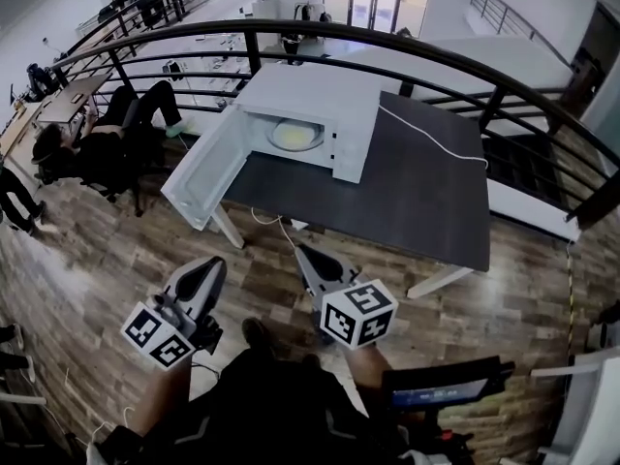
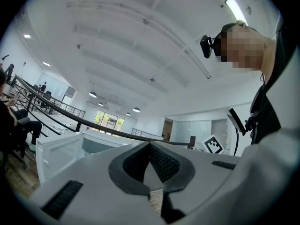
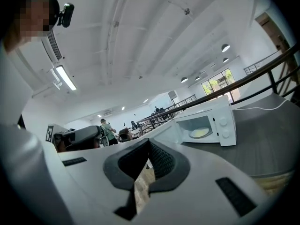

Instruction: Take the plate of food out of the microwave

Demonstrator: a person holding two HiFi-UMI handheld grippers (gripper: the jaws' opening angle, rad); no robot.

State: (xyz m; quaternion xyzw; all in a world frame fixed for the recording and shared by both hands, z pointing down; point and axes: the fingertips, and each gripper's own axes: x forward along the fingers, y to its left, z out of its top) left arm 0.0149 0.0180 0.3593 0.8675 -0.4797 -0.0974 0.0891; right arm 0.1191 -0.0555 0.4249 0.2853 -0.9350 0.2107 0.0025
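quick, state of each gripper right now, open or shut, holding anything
Left gripper: closed, jaws together, holding nothing.
Right gripper: closed, jaws together, holding nothing.

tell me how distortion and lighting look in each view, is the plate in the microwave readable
Head view: strong fisheye bows the black metal railing into an arc; light is even, and the pale round plate of food inside the open white microwave is readable. Left gripper view: dark round vignette, glaring ceiling strip light. Right gripper view: same vignette; the plate shows clearly.
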